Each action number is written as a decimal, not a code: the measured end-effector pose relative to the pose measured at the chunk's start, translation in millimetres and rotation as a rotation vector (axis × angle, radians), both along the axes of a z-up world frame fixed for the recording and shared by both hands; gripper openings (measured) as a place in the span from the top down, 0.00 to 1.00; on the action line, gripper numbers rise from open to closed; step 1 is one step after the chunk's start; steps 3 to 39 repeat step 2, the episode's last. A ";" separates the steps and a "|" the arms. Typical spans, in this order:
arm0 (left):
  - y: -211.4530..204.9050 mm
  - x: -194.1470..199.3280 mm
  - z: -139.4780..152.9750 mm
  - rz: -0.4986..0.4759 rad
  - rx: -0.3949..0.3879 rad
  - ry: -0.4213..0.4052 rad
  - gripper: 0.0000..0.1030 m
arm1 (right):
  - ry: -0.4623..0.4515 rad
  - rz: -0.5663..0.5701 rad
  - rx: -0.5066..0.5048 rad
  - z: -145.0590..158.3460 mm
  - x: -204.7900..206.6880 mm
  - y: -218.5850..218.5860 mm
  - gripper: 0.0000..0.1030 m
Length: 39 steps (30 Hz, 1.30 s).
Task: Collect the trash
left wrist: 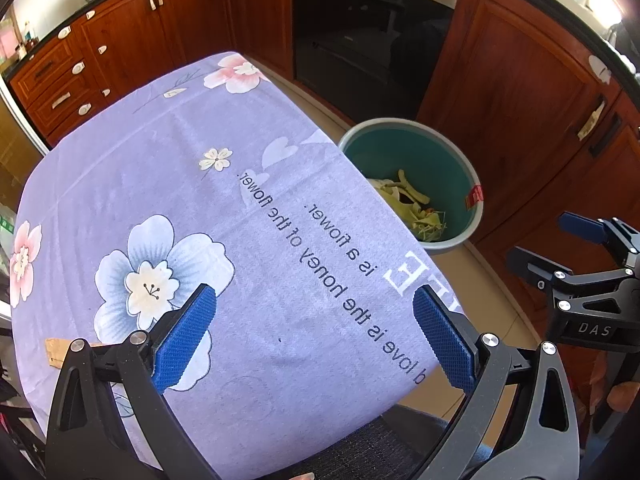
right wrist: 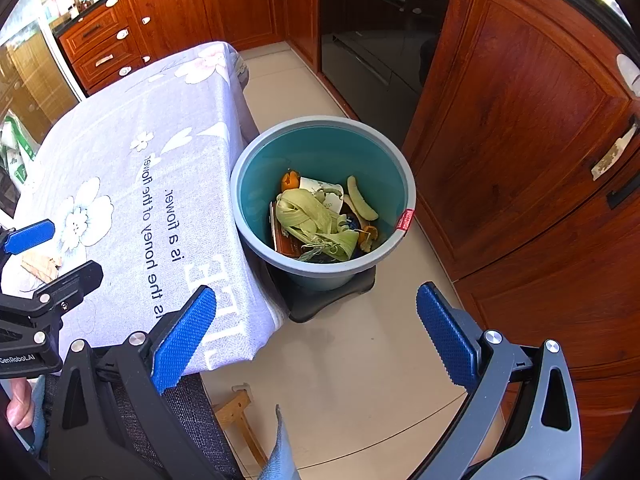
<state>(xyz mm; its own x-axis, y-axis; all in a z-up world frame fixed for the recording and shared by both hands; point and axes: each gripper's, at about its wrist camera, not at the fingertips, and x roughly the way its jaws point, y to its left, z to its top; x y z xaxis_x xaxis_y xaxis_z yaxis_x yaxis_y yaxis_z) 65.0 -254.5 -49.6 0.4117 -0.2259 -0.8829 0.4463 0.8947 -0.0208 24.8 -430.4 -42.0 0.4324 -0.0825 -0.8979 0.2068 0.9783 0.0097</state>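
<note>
A teal trash bin [right wrist: 248, 176] with a grey rim stands on the floor beside the table's right edge; it holds corn husks [right wrist: 312, 216], peels, a paper cup and other scraps. The same bin [left wrist: 448, 168] shows in the left wrist view. My left gripper [left wrist: 314, 334] hovers open over the purple flowered tablecloth [left wrist: 160, 168], nothing between its blue pads. My right gripper [right wrist: 316, 334] hangs open over the floor in front of the bin, also empty. A brown scrap [right wrist: 40, 266] lies on the cloth near the left gripper [right wrist: 56, 252]; it shows as a brown piece [left wrist: 54, 352] at the cloth's near left.
Wooden cabinets [right wrist: 520, 140] and a black oven [right wrist: 372, 40] close in behind and right of the bin. The bin rests on a dark base [right wrist: 332, 300]. A grey chair seat [right wrist: 192, 412] and a wooden leg [right wrist: 240, 408] lie below. A hand [right wrist: 20, 404] holds the left gripper.
</note>
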 end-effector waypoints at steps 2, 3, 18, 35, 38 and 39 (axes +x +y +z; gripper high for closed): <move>0.2 0.1 -0.1 0.000 0.002 0.000 0.04 | 0.000 -0.002 0.000 0.3 -0.1 -0.5 0.07; 0.2 0.1 -0.1 0.000 0.002 0.000 0.04 | 0.000 -0.002 0.000 0.3 -0.1 -0.5 0.07; 0.2 0.1 -0.1 0.000 0.002 0.000 0.04 | 0.000 -0.002 0.000 0.3 -0.1 -0.5 0.07; 0.2 0.1 -0.1 0.000 0.002 0.000 0.04 | 0.000 -0.002 0.000 0.3 -0.1 -0.5 0.07; 0.2 0.1 -0.1 0.000 0.002 0.000 0.04 | 0.000 -0.002 0.000 0.3 -0.1 -0.5 0.07; 0.2 0.1 -0.1 0.000 0.002 0.000 0.04 | 0.000 -0.002 0.000 0.3 -0.1 -0.5 0.07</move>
